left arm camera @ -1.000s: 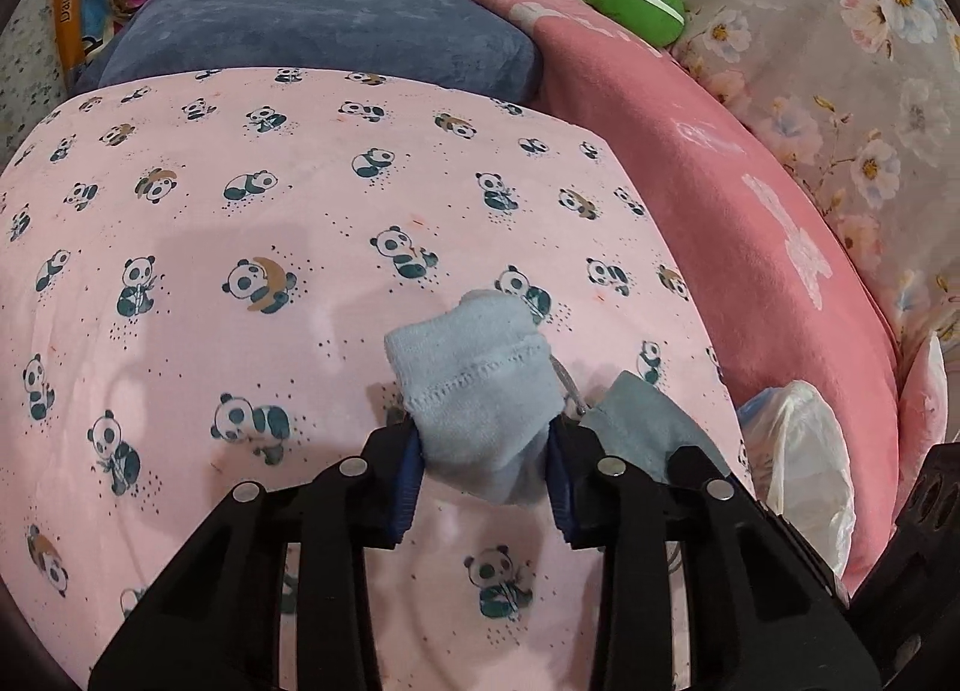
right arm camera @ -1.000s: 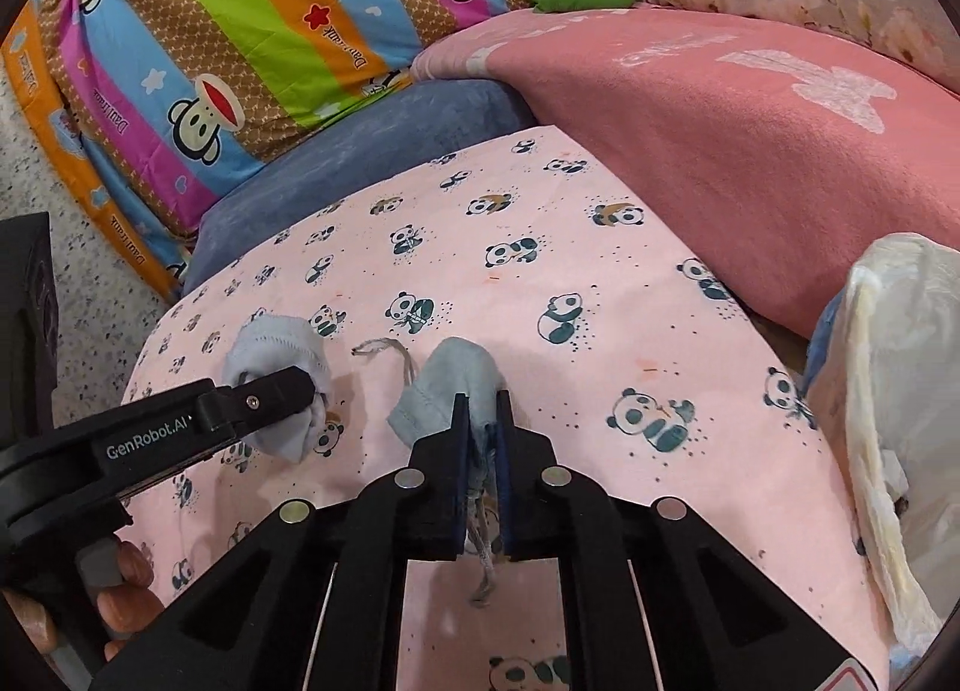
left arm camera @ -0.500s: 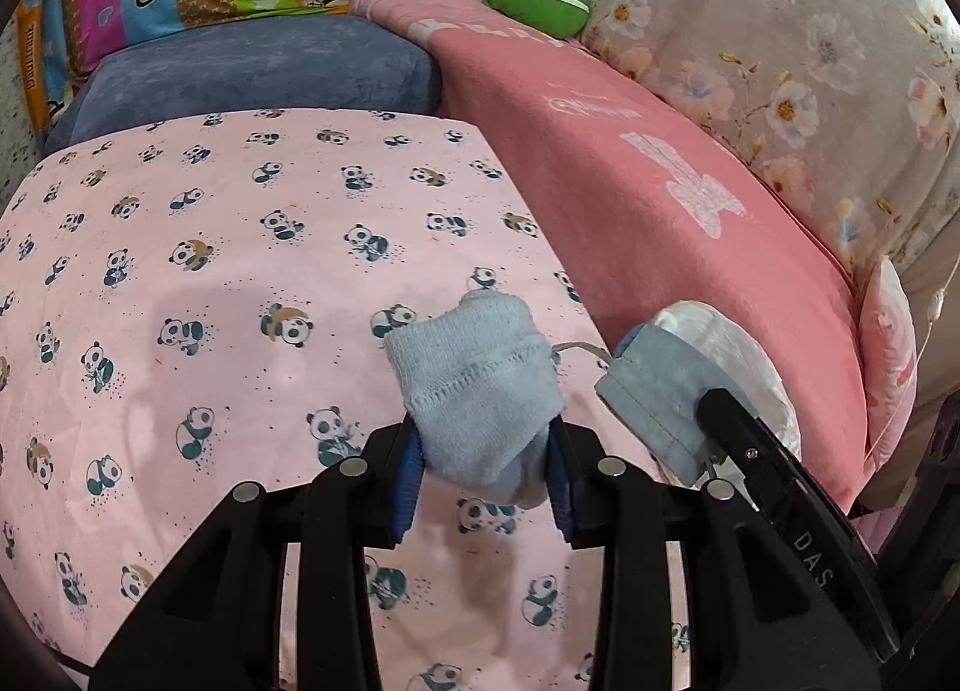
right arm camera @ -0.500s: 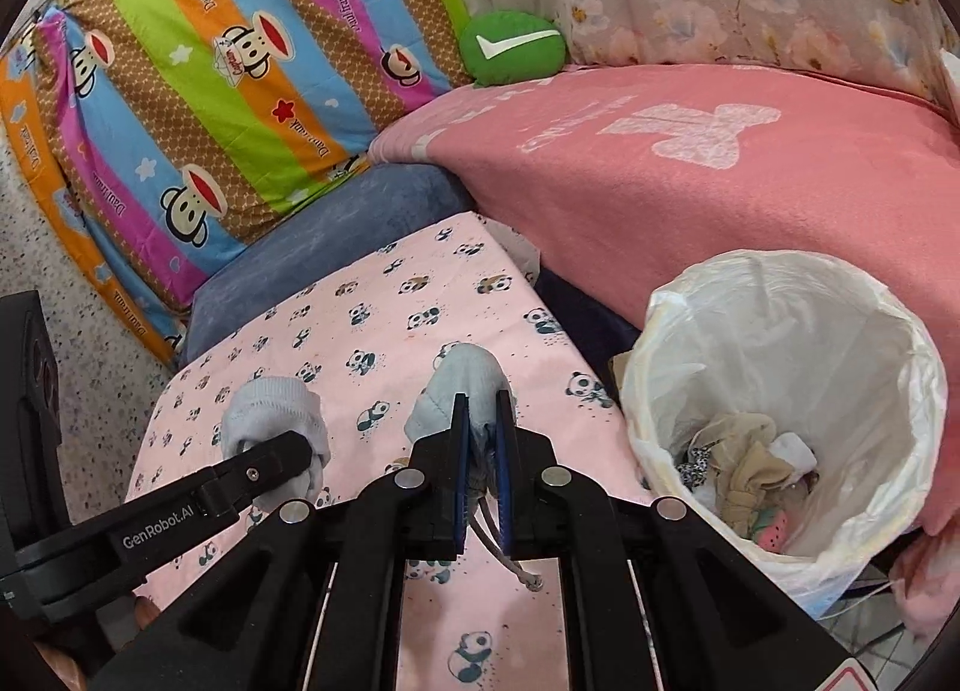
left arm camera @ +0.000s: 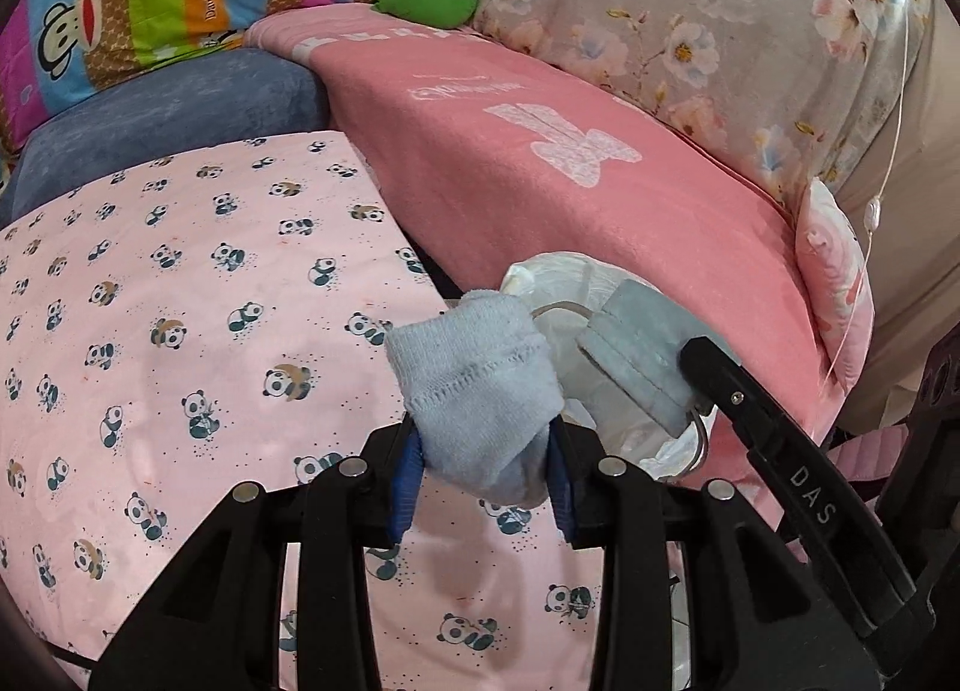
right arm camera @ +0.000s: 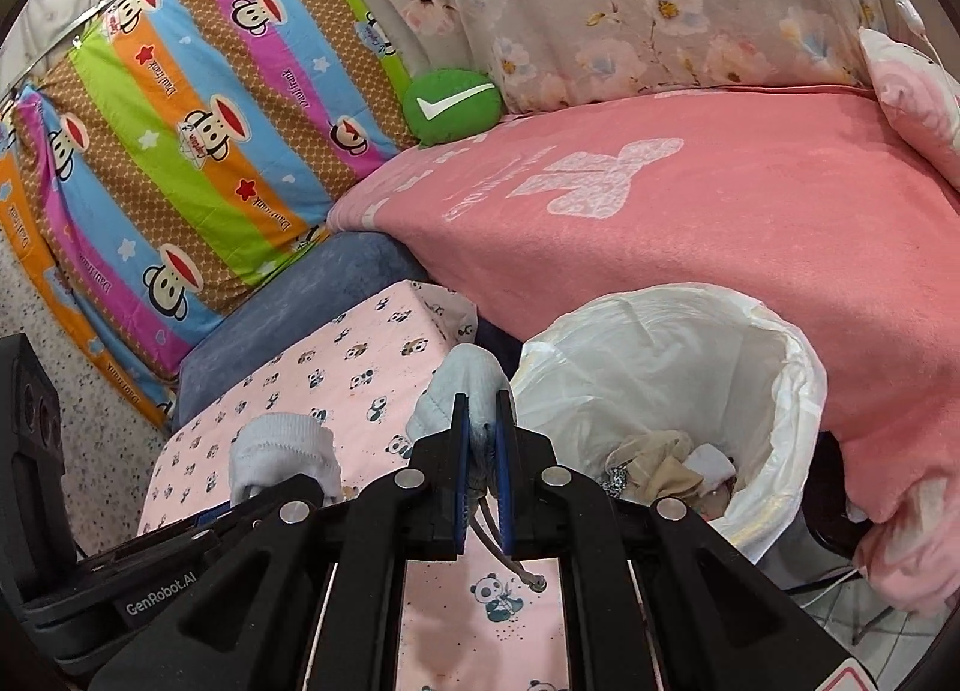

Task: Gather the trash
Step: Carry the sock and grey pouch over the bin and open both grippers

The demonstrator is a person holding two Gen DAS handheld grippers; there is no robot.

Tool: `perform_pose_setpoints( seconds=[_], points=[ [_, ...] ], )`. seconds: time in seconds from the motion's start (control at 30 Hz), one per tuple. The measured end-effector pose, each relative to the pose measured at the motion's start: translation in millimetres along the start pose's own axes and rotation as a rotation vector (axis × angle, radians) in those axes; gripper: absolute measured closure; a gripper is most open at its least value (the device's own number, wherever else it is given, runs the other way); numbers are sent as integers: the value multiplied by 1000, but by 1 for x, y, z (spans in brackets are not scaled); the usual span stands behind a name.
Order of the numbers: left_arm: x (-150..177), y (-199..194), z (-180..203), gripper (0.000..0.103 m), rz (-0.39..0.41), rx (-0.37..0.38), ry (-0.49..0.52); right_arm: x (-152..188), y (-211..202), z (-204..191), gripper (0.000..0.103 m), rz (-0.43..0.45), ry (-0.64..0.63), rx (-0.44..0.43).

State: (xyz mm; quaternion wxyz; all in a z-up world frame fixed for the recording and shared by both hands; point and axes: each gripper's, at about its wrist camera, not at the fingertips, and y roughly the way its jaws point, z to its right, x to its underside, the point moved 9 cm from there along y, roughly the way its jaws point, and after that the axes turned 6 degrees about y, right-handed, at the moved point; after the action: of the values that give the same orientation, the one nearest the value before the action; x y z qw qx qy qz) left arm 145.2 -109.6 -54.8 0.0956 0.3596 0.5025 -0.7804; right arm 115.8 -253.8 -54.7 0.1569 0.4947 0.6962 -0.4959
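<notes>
My left gripper [left arm camera: 483,463] is shut on a pale blue sock [left arm camera: 480,385], held above the right edge of the panda-print cushion [left arm camera: 180,331]. That sock [right arm camera: 282,454] also shows at lower left in the right wrist view, held by the left gripper [right arm camera: 258,505]. My right gripper [right arm camera: 480,439] is shut on a grey-blue face mask [right arm camera: 465,379] with its ear loops hanging below. In the left wrist view the mask [left arm camera: 642,355] hangs over the bin. The white-lined trash bin [right arm camera: 774,391] stands just right of the mask and holds several crumpled pieces of trash [right arm camera: 660,469].
A pink blanket [right arm camera: 690,235] covers the bed behind the bin. A blue cushion [right arm camera: 312,301], a striped monkey-print pillow [right arm camera: 198,138] and a green check-mark pillow [right arm camera: 450,105] lie at the back. A floral cover [left arm camera: 690,18] drapes behind.
Both grippers have risen and moved right, off the panda cushion toward the bin, each keeping its item. The bin's open mouth has come into the right wrist view.
</notes>
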Motion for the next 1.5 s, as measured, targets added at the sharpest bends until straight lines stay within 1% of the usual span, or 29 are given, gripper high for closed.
perform_pose_setpoints(
  seconds=[0.4, 0.63, 0.9, 1.03, 1.07, 1.1, 1.17, 1.3, 1.43, 1.5],
  points=[
    [-1, 9, 54, 69, -15, 28, 91, -18, -21, 46, 95, 44, 52, 30],
    [-2, 18, 79, 69, -25, 47, 130, -24, -28, 65, 95, 59, 59, 50],
    [-6, 37, 108, 68, -45, 76, 181, -31, -30, 85, 95, 69, 66, 73],
    [-9, 47, 115, 67, -55, 88, 185, -33, -27, 94, 95, 67, 72, 84],
    [-10, 49, 116, 66, -54, 96, 182, -33, -26, 96, 95, 66, 75, 87],
    [-12, 50, 116, 58, -52, 96, 178, -33, -24, 98, 95, 64, 76, 89],
    [-17, 51, 112, 48, -29, 77, 165, -35, -19, 100, 95, 59, 74, 93],
    [-26, 50, 100, 37, -3, 45, 146, -38, -10, 97, 95, 54, 62, 95],
    [-27, 46, 79, 34, 8, 10, 115, -40, 3, 88, 95, 44, 46, 88],
    [-25, 46, 67, 33, 5, -12, 102, -38, 10, 83, 91, 37, 34, 91]
  ],
)
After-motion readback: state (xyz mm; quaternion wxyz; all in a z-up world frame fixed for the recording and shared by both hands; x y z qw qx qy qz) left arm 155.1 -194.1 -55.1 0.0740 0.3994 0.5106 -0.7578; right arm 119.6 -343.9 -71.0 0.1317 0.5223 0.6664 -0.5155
